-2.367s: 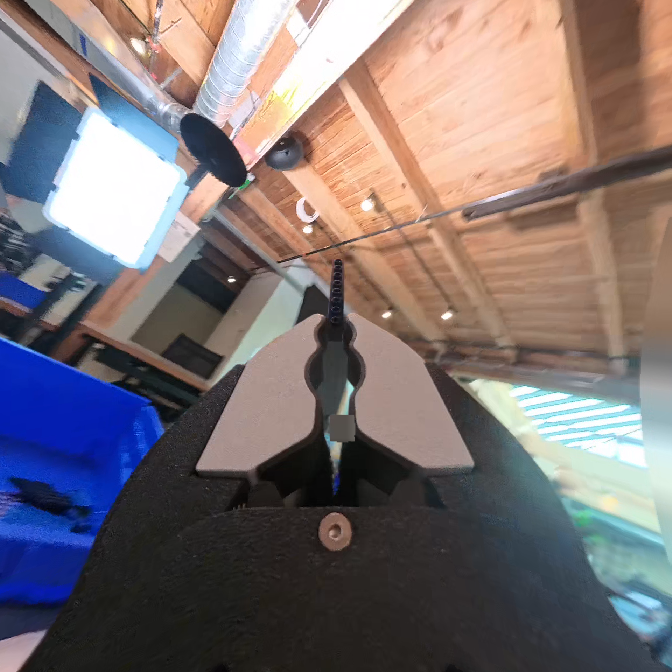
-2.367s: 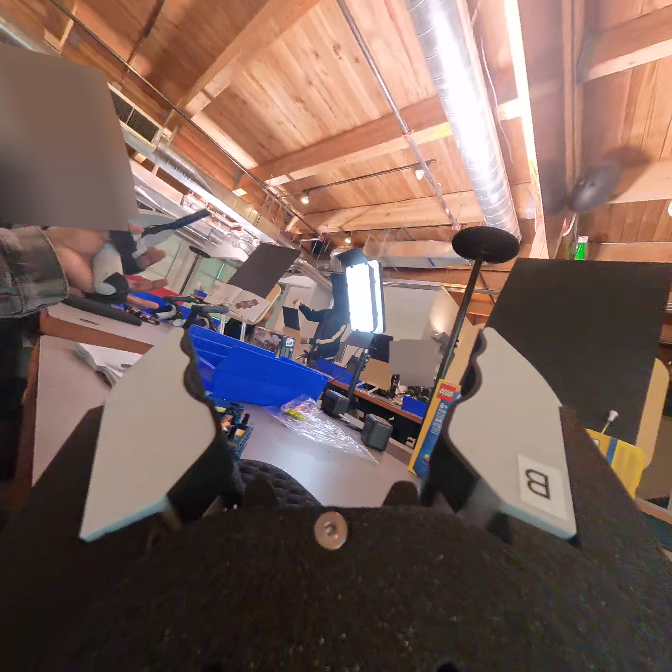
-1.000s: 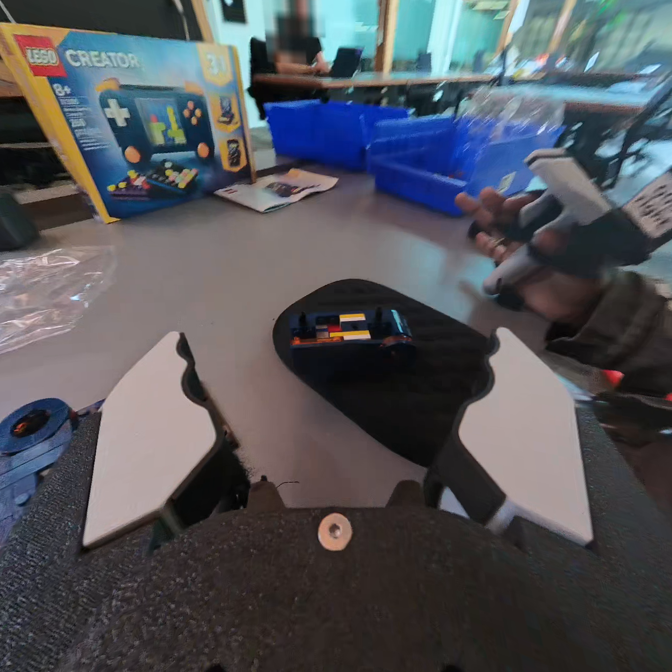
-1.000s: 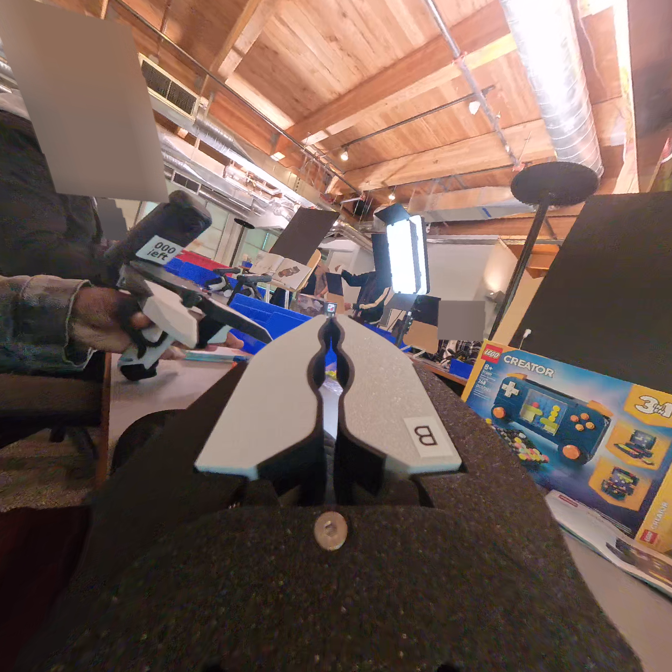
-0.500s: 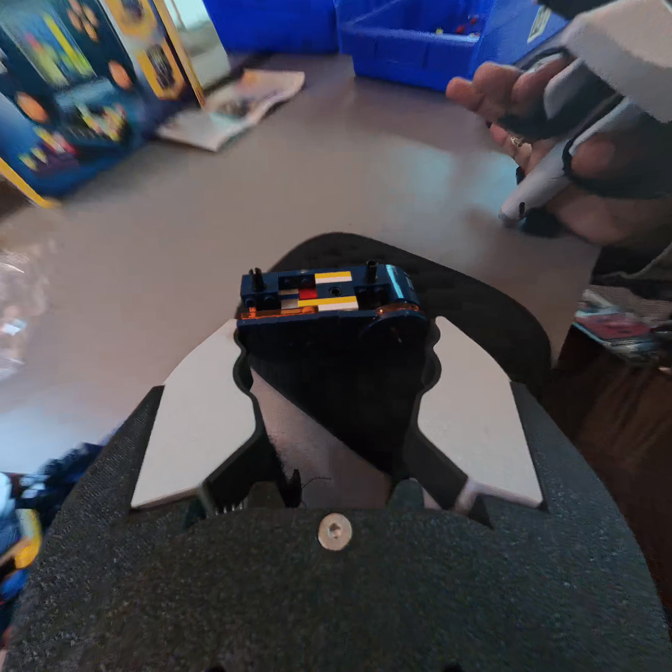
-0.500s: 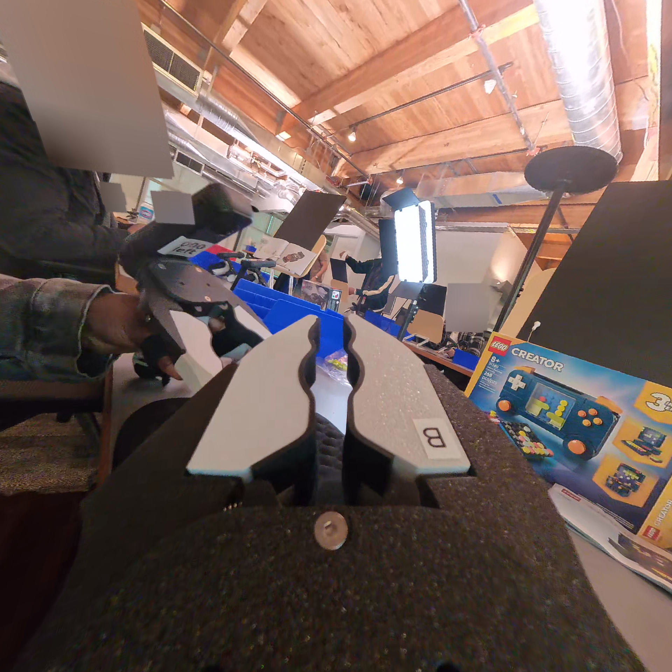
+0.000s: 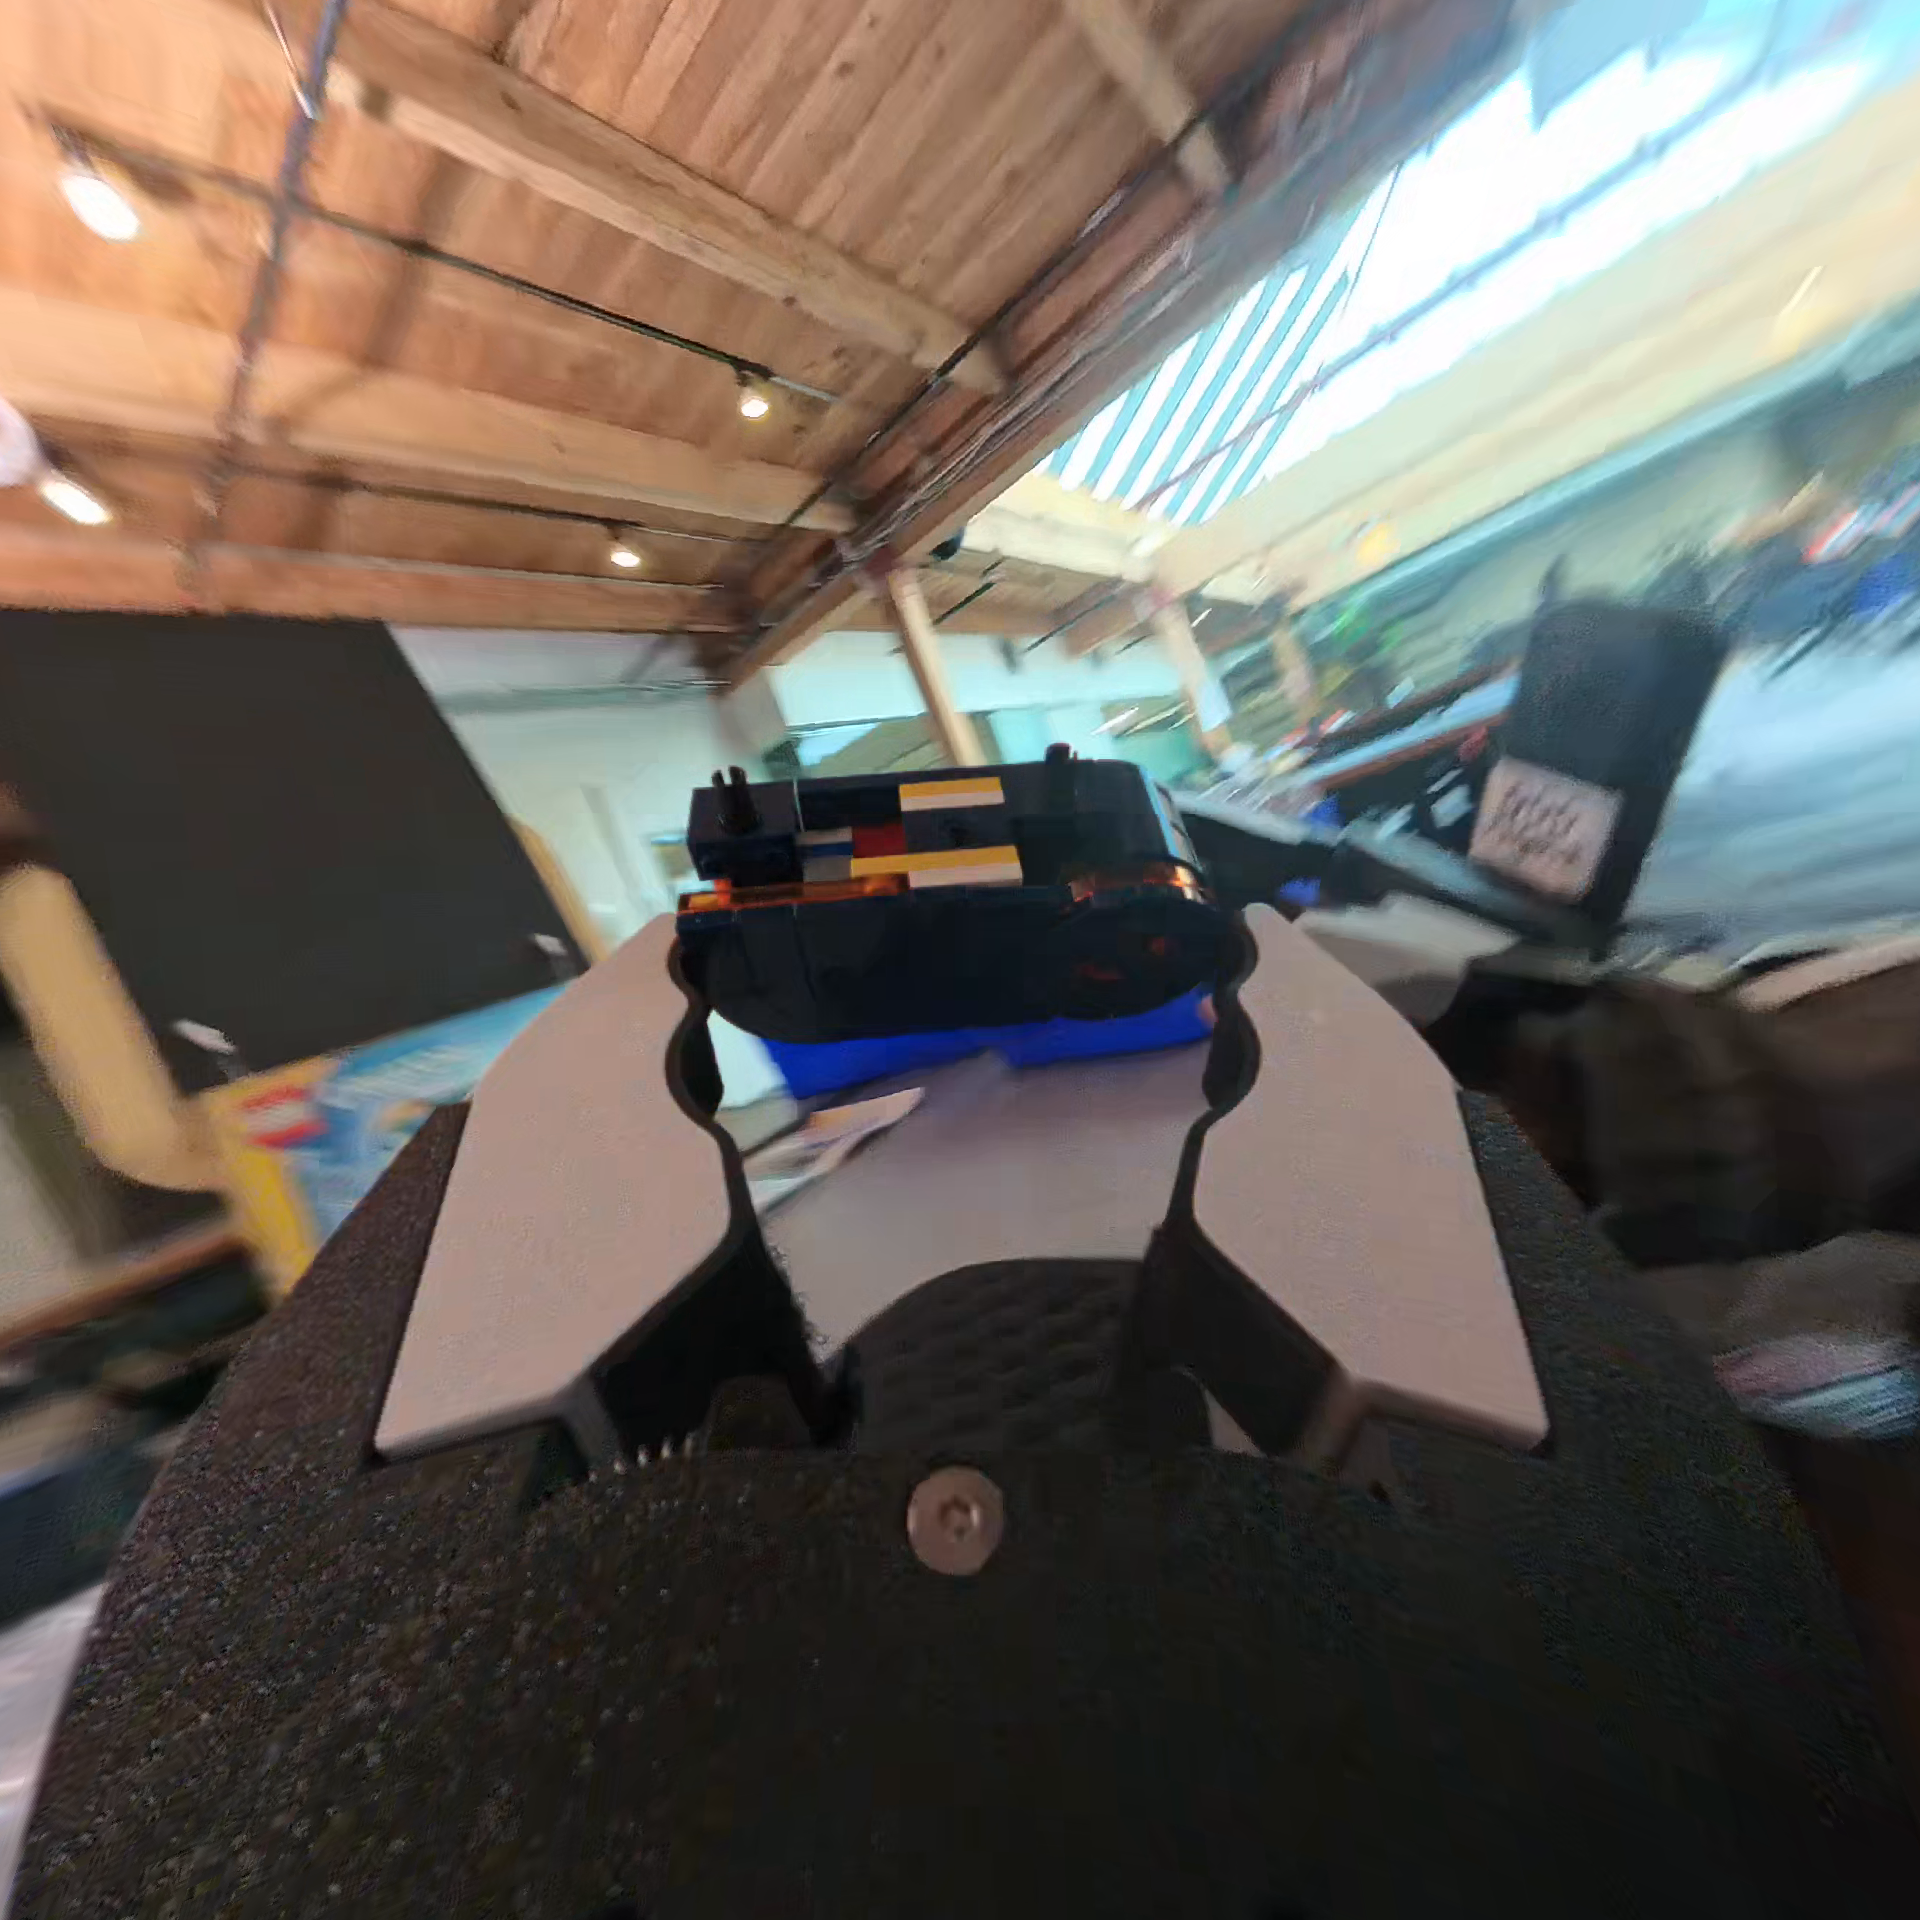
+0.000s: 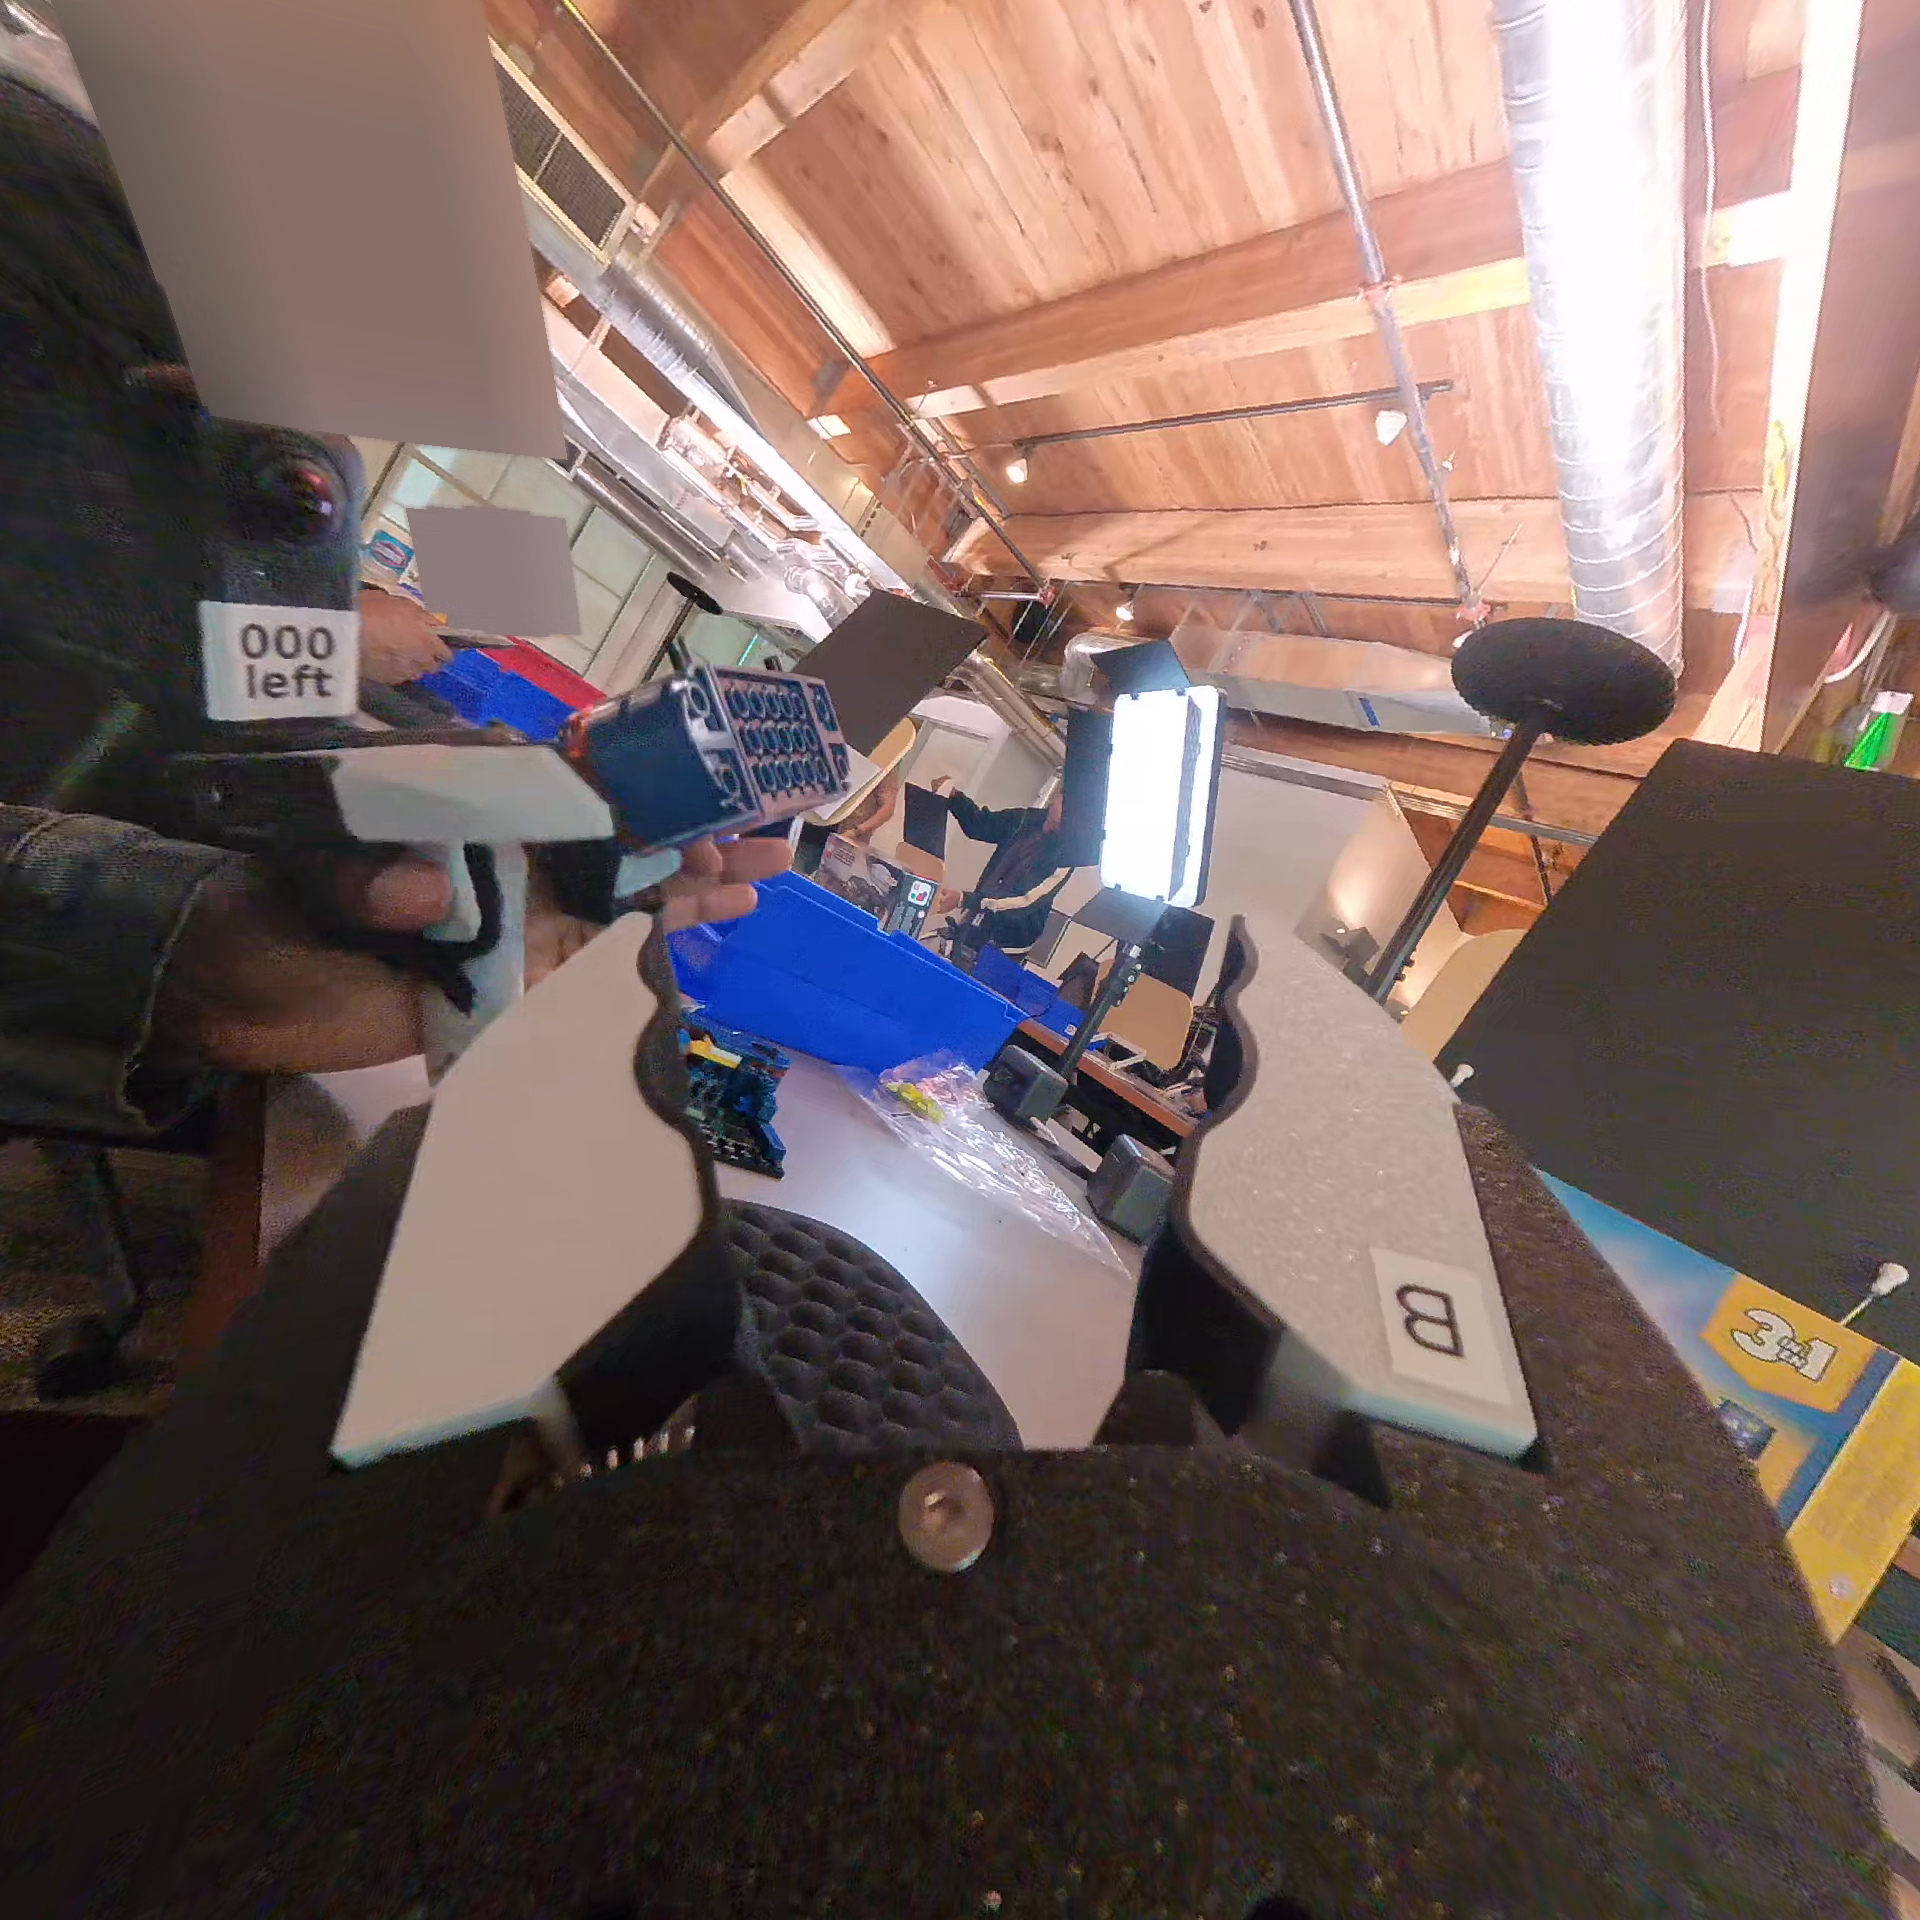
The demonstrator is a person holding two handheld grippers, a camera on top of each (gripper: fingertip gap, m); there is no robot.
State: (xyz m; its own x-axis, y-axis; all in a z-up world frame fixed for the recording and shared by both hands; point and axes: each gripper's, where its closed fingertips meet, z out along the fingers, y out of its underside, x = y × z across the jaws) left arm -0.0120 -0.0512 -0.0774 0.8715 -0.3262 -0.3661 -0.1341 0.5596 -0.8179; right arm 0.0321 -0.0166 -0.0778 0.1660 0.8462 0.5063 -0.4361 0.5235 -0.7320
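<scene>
Wooden rafters and a blurred bright window filled the background of the left wrist view, with a grey worktop point(image 7: 997, 1174) low in the frame. Held up off that worktop, the left gripper point(image 7: 961, 977) pinched a dark blue brick model point(image 7: 940, 914) between its fingertips. The model lay crosswise to the fingers, its long axis running from one tip to the other, each end pressed against a pad. Yellow, white and red plates showed on its upper face, and two small black pegs stood up from it, one near each end. A blue bin point(image 7: 987, 1039) and a booklet point(image 7: 831, 1132) lay on the worktop beyond, and a printed box point(image 7: 312, 1132) stood off to the left, all smeared by motion.

Timber ceiling, a silver duct and a lit panel lamp point(image 8: 1153, 790) backed the right wrist view. The right gripper point(image 8: 940, 997) was spread wide and held nothing. The brick model point(image 8: 717, 753) sat up and to the left of it, raised above the worktop point(image 8: 977, 1247) in the left gripper point(image 8: 634, 821), with its studless underside turned toward the camera and its long axis slanting up to the right. A gap of open air separated the model from the right gripper's fingertips, so the left gripper was plainly the nearer of the two. A black dimpled mat point(image 8: 862, 1340) lay under the right gripper, with another brick assembly point(image 8: 732, 1107), a clear plastic bag point(image 8: 977, 1132) and blue bins point(image 8: 842, 977) farther back.
</scene>
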